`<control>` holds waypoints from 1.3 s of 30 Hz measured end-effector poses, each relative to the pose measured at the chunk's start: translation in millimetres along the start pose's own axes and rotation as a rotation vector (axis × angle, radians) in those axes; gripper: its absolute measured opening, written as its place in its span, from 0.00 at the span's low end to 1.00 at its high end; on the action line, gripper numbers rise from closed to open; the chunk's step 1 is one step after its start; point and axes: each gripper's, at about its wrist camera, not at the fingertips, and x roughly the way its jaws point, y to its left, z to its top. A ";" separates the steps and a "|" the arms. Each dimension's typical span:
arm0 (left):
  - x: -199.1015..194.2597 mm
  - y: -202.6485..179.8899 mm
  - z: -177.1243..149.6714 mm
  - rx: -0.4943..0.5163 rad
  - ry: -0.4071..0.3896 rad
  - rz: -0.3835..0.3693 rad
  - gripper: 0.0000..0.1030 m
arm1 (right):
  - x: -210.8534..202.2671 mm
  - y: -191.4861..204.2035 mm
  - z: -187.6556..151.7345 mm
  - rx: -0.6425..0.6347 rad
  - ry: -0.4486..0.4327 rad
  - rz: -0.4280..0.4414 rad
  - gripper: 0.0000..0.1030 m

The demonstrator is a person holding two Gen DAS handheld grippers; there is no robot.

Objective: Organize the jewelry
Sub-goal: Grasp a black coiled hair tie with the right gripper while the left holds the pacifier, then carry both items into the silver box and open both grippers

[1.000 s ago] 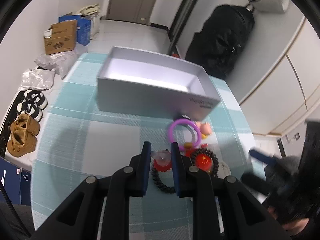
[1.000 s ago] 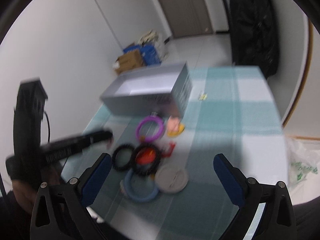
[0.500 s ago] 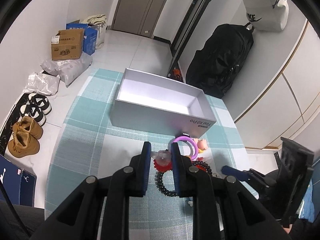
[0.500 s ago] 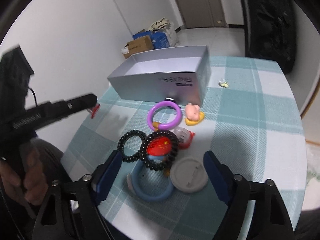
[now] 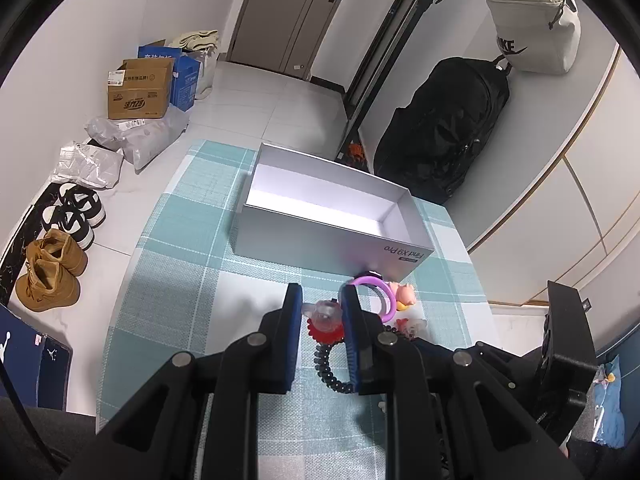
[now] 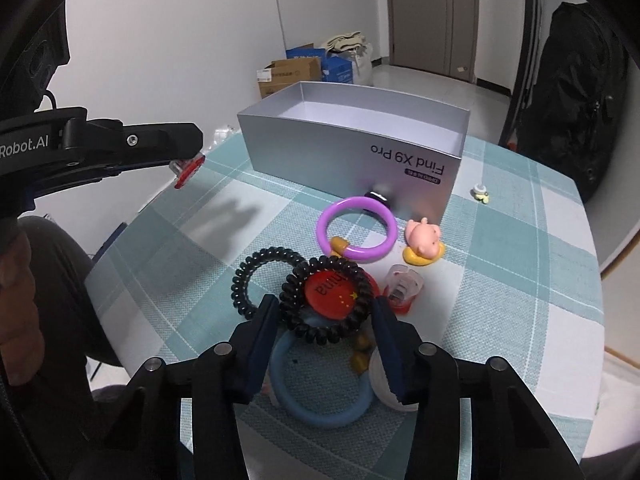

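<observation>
Jewelry pieces lie bunched on the checked tablecloth (image 6: 520, 280) just in front of the open grey box (image 6: 352, 152), which looks empty inside and is presumably where they are meant to go. The left gripper (image 5: 320, 312) is pinched on a small clear clip with a red toothed edge (image 5: 325, 317); in the right wrist view that same clip (image 6: 187, 167) hangs in the air off to the side of the pile, clear of the cloth, with its shadow falling on the table below. Held up like that, it seems ready to be carried over the box wall and let go inside.

The right gripper (image 6: 324, 312) is spread, its two blue pads standing either side of a black coil hair tie (image 6: 326, 302) that rings a red round badge (image 6: 334, 292). Whether the pads already touch the coil cannot be told. A second black coil tie (image 6: 256, 280) lies touching the first, and a blue ring (image 6: 320, 396) sits partly under both, so a closing grip here could drag neighbours along. A purple ring (image 6: 356, 228) rests close to the box's printed face, with a pink pig charm (image 6: 423, 240) just beside it and another clear and red clip (image 6: 402, 288) near the badge. A tiny yellow and white piece (image 6: 480, 194) sits apart near the box's corner.
</observation>
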 end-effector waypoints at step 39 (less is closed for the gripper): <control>6.2 -9.6 52.1 0.018 -0.057 -0.008 0.14 | -71.3 -61.1 76.0 0.223 -0.323 0.251 0.41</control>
